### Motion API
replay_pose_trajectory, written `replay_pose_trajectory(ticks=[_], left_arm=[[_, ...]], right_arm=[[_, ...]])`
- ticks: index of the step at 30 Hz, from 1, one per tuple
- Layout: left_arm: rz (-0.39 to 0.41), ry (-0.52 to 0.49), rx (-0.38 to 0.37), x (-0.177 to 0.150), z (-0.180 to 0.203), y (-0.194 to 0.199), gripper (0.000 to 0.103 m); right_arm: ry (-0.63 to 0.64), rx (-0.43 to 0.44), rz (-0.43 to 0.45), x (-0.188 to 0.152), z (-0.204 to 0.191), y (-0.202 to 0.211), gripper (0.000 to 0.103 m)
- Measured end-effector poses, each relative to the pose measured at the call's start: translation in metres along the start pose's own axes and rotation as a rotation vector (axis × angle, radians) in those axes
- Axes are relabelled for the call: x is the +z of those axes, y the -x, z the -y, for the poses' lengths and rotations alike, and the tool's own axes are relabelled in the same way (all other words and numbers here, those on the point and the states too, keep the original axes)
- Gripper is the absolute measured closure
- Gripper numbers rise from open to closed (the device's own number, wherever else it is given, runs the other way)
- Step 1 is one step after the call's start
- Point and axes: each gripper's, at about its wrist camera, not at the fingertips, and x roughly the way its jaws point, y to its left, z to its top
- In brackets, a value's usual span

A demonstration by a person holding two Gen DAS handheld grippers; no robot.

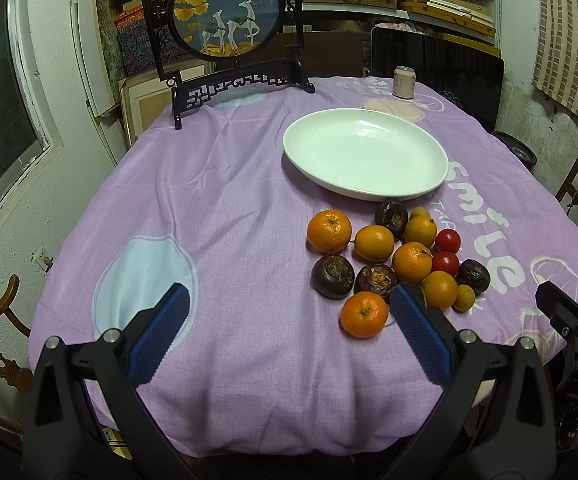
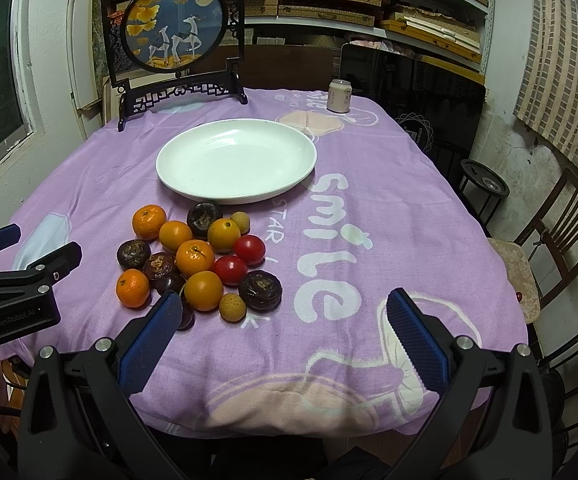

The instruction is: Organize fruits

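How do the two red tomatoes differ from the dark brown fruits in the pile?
The red tomatoes look smooth and glossy; the dark brown fruits look rough and dull. The tomatoes are round, the brown ones flatter with a ringed top. Both lie on the purple cloth, outside the white plate.

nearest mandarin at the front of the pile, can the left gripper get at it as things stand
Probably yes. The left gripper is open, and the mandarin lies at the pile's near edge, just left of its right finger, with only bare tablecloth before it.
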Motion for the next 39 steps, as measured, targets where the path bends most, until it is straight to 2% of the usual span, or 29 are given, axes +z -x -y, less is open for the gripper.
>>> replay_pose_trajectory(ticks=[31, 34, 35, 37, 38, 39], left_arm=[[-0.007, 0.004, 0.006, -0.004, 0.002, -0.002, 0.002], [-0.020, 0.011, 0.018, -0.011, 0.000, -0.011, 0.002], [-0.023, 0.020, 0.016, -0.013, -0.005, -0.012, 0.002], [-0.031, 0.040, 0.015, -0.019, -0.019, -0.016, 0.002], [-0.038, 0.044, 0.018, -0.022, -0.024, -0.018, 0.002], [-0.046, 0.045, 0.020, -0.024, -0.027, -0.021, 0.002]], right_arm=[[0.002, 0.002, -0.006, -0.001, -0.001, 0.005, 0.001], [0.016, 0.050, -0.022, -0.012, 0.003, -0.011, 0.001], [0.024, 0.109, -0.024, -0.020, 0.005, -0.014, 0.001], [0.030, 0.165, -0.006, -0.031, 0.009, -0.015, 0.013], [0.030, 0.175, -0.016, -0.035, 0.009, -0.017, 0.034], [0.029, 0.199, -0.049, -0.039, 0.008, -0.023, 0.049]])
